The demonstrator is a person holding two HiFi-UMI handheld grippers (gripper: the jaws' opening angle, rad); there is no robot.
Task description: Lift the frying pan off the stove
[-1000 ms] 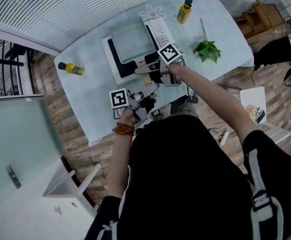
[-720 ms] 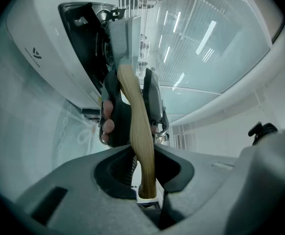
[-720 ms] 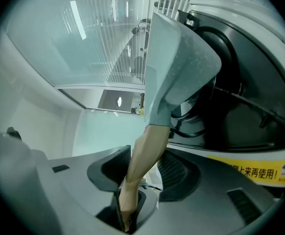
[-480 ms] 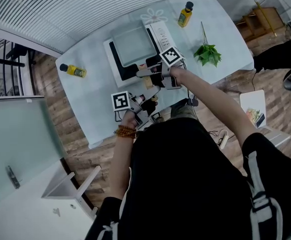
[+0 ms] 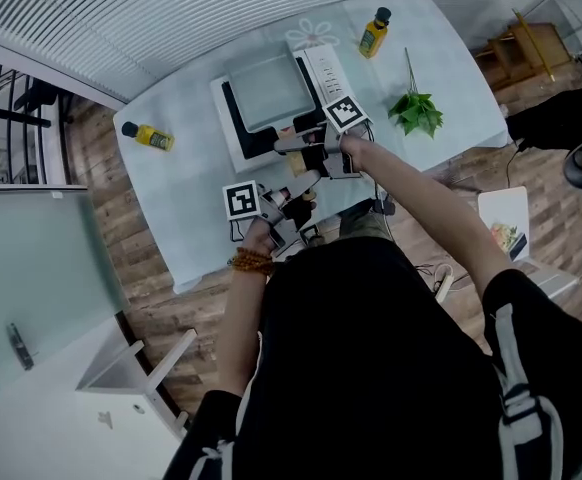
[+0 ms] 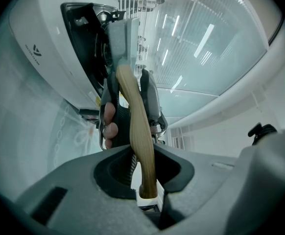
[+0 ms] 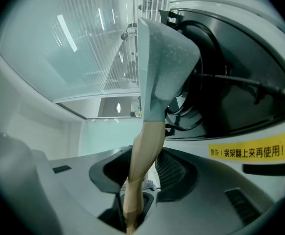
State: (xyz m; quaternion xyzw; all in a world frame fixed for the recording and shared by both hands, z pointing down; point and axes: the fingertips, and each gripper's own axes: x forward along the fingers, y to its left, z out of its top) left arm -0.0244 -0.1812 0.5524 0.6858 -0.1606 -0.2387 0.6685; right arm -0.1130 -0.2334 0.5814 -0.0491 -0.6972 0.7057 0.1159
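A pale square frying pan [image 5: 269, 76] sits on a white stove [image 5: 229, 148], its wooden handle [image 5: 295, 164] pointing toward me. My left gripper [image 5: 289, 196] is shut on the handle's near end [image 6: 135, 126]. My right gripper [image 5: 291, 145] is on the handle nearer the pan. Its jaws have just been closing and the handle [image 7: 145, 155] runs between them, but a gap still shows at one pad. In the right gripper view the pan [image 7: 162, 62] is straight ahead, beside the stove [image 7: 240, 82]. The left gripper [image 6: 145, 180] view shows the right gripper [image 6: 150, 102] further up the handle.
Two yellow bottles [image 5: 148, 135] [image 5: 374, 30] stand on the light blue table [image 5: 171, 218], one left and one at the back. A green leafy sprig [image 5: 416, 108] lies right of the stove. The stove's control panel [image 5: 319, 68] is on its right side.
Both grippers stay at the same spots on the handle. Only the head view has shifted a little.
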